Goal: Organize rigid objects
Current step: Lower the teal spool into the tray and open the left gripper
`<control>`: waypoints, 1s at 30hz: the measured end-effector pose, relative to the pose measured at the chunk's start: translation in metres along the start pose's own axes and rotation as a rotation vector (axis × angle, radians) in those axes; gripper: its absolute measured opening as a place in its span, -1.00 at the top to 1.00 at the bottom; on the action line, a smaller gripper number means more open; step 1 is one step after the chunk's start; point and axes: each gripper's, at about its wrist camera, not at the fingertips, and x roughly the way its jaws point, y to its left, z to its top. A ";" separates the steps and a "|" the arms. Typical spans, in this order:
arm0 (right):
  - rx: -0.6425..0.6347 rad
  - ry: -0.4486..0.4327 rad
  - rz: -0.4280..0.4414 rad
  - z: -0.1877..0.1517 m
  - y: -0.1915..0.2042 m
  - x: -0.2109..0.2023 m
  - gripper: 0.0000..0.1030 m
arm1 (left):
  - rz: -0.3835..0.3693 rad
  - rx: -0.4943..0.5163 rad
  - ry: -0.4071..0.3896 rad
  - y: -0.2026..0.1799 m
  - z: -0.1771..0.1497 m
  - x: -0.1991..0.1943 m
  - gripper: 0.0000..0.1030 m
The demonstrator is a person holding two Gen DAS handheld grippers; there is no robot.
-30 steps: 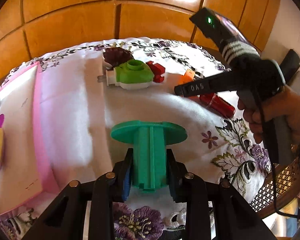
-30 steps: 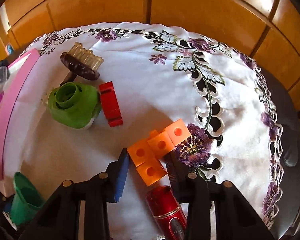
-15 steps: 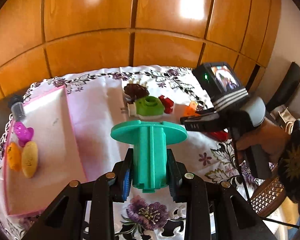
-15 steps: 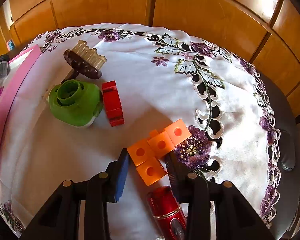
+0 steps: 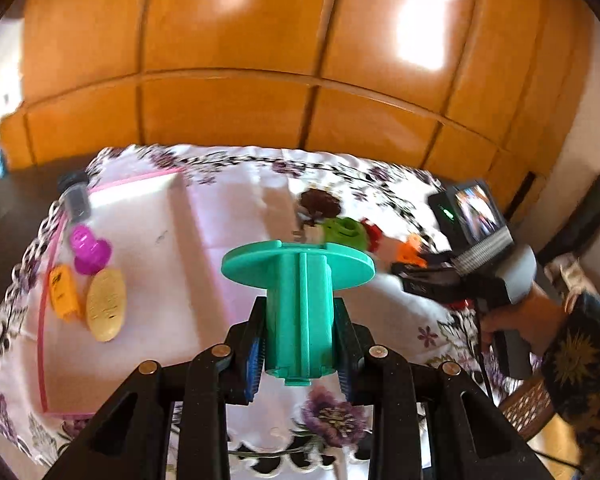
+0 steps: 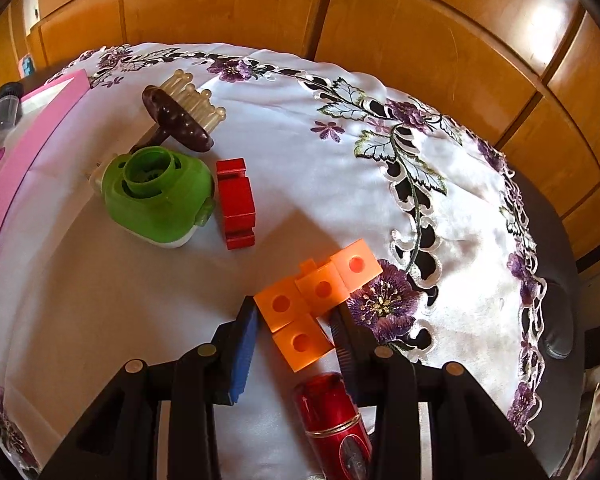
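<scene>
The left gripper [image 5: 299, 340], raised above the tablecloth [image 5: 228, 216], pinches a teal spool [image 5: 299, 300]; the right gripper [image 6: 296, 332], fingers spread, straddles orange blocks [image 6: 316, 300] mid-table.

Left view high, angled down; right view low, close; both share green holder [image 5: 346, 232] [image 6: 156, 200].

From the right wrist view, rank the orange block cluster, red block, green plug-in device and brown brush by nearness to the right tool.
1. Orange block cluster: between the right tool's fingers.
2. Red block: ahead, left.
3. Green plug-in device: farther left.
4. Brown brush: farthest, behind it.
</scene>
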 end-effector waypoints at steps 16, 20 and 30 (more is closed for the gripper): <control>-0.029 -0.003 -0.022 0.001 0.003 0.000 0.30 | 0.109 -0.271 0.031 0.129 0.057 0.044 0.42; -0.033 -0.003 -0.025 0.000 0.004 -0.001 0.30 | 0.134 -0.260 0.060 0.140 0.069 0.073 0.41; -0.037 -0.004 -0.027 0.000 0.005 -0.001 0.30 | 0.189 -0.253 0.080 0.148 0.060 0.082 0.13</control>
